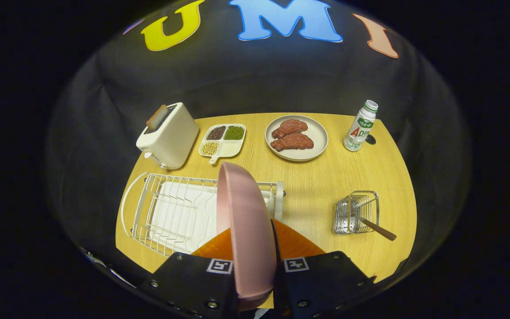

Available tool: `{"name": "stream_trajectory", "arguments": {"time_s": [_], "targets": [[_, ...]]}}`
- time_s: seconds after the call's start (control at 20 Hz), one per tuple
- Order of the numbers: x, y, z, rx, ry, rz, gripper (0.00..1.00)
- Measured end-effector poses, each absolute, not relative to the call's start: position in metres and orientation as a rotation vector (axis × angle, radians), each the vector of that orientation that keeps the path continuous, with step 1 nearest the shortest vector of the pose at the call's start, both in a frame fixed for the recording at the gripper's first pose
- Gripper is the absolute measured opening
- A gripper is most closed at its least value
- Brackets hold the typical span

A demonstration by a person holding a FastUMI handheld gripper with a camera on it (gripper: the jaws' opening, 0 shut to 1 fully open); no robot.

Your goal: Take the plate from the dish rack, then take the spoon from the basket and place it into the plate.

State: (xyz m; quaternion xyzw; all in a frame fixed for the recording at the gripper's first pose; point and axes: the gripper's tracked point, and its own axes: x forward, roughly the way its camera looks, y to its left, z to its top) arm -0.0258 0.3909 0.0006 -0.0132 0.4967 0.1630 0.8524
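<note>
Pink plastic fills the gap between the fingers: the gripper [255, 266] is clamped on the plate [246, 230], one finger on each face, so the plate stands on edge and reaches forward over the near end of the rack [171, 208]. Held by its rim like this, it looks just lifted clear of the wire slots; whether its far edge touches the rack I cannot tell. An edge-on grip suits pulling a plate up out of a rack, but it will need tipping flat before it can take a spoon.

Beyond the rack stand a toaster [168, 135] with a slice in its slot and a divided tray [222, 140] of beans. Further across the table [308, 186] lie a second plate with meat [296, 137] and a bottle [361, 126].

Well apart from the rack, off to the right of the fingers, sits the wire basket [356, 212], with the spoon [372, 226] leaning in it, handle out toward the table edge. That tilt leaves the handle free to pinch. The open wood between rack and basket looks like the natural place to set the plate down first.
</note>
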Motion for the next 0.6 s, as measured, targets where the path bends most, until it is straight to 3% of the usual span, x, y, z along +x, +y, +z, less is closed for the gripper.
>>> {"name": "stream_trajectory", "arguments": {"time_s": [0.6], "targets": [[-0.136, 0.292, -0.002, 0.377, 1.144, 0.390, 0.27]]}}
